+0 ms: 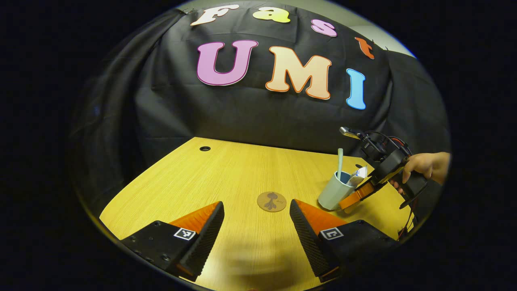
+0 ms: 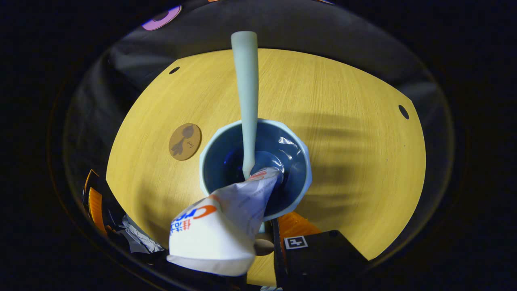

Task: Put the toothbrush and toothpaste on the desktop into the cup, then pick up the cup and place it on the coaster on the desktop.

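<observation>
From where I stand, the left gripper [image 1: 256, 226] hangs low over the yellow desktop [image 1: 226, 178] with its jaws spread wide and nothing between them. Straight ahead at twelve o'clock of its fingers lies the round brown coaster [image 1: 272, 201], bare. Off at about two o'clock stands the pale blue cup [image 1: 334, 190], tilted a little, with the toothbrush [image 1: 339, 163] poking up out of it and the toothpaste [image 1: 358, 176] leaning over its rim.

The right gripper [image 1: 355, 196], held by a hand [image 1: 424, 166], has its orange fingers at the cup's side (one finger lies against the outer wall). In the right gripper view the cup [image 2: 301, 161] sits dead centre, the toothbrush [image 2: 247, 97] running to twelve o'clock, the toothpaste [image 2: 226, 226] spilling toward seven, the coaster [image 2: 185, 141] near ten. Whether the jaws actually pinch the cup, I cannot tell.
</observation>
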Demonstrator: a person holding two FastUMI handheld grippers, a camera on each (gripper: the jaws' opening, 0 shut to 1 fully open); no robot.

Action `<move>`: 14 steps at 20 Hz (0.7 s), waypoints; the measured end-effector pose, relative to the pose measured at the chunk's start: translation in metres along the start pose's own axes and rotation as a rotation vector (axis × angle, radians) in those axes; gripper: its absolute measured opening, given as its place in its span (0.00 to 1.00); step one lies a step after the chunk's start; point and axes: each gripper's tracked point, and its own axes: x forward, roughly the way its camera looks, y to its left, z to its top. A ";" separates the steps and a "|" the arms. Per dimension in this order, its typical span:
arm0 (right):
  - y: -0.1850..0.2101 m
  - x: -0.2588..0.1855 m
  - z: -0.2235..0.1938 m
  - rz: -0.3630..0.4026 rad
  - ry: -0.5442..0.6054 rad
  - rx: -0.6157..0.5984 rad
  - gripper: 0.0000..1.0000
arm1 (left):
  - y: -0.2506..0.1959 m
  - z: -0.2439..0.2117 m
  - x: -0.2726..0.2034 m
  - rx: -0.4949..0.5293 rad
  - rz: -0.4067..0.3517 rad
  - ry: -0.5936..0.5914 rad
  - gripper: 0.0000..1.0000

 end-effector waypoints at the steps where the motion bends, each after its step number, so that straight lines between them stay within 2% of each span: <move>1: 0.000 0.000 0.001 0.009 -0.004 -0.007 0.32 | 0.004 0.000 0.001 -0.002 0.004 0.000 0.95; 14: -0.005 0.000 0.005 0.068 -0.023 -0.145 0.32 | 0.068 -0.004 0.008 -0.036 0.075 0.014 0.95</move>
